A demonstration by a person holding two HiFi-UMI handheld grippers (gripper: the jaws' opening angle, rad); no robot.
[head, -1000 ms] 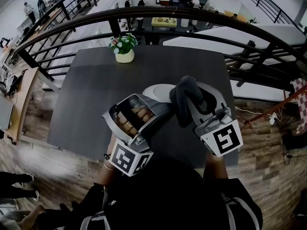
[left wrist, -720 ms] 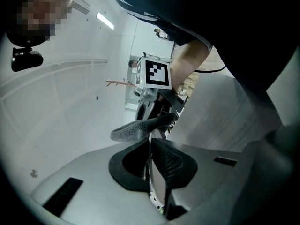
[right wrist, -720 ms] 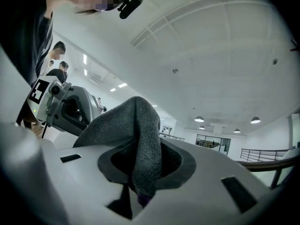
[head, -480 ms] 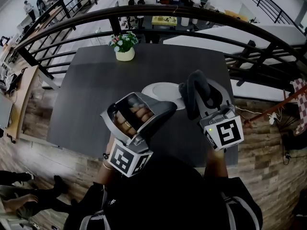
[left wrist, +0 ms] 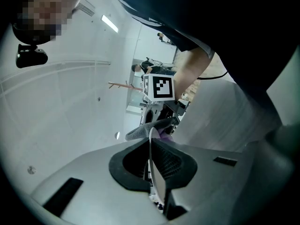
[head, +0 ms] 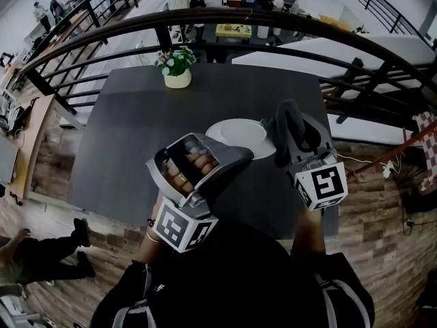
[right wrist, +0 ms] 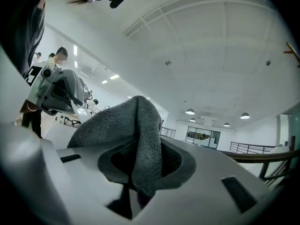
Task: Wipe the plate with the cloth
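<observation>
Sitting level, the white plate [head: 235, 132] has its near rim pinched in the left gripper [left wrist: 151, 162]; grey cloth [right wrist: 137, 130], clamped tight in the right gripper [right wrist: 140, 170], is right at its right edge, all above the dark desk [head: 133, 132].

Grey left gripper [left wrist: 151, 161], grey right gripper [right wrist: 140, 168], black-and-white marker cubes [head: 183, 227], black white-striped top [head: 239, 282]

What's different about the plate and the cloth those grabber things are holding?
The plate is white; the cloth is dark grey. The plate looks smooth, round and stiff; the cloth is fuzzy and flops in a fold. The left gripper pinches the plate by its thin edge; the right gripper pinches the cloth. Both are clamped between jaws.
</observation>
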